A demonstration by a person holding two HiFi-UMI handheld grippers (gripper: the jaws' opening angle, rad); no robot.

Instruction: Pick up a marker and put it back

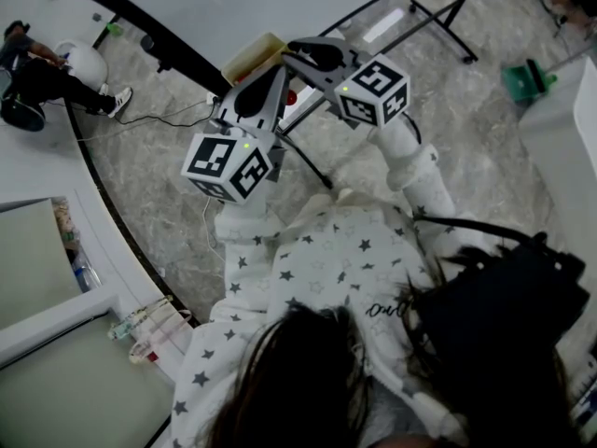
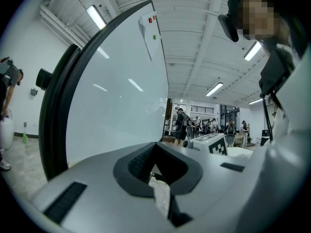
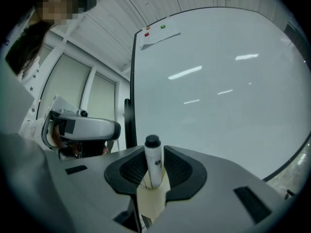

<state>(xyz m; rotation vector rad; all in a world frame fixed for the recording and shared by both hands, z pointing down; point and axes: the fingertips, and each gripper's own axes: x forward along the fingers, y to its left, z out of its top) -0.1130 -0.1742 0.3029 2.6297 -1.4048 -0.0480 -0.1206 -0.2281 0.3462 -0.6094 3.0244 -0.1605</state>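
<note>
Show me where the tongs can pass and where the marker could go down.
The whiteboard face is bare below the paper sheet at its top corner, free to pass along. Crowded: by the yellow box, where left tongs and right tongs, shut on the marker, nearly meet. No setting-down ledge shows clearly.

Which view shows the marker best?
Right gripper view: the marker stands upright, clamped in the right gripper, black cap up. The head view and the left gripper view show none of it.
</note>
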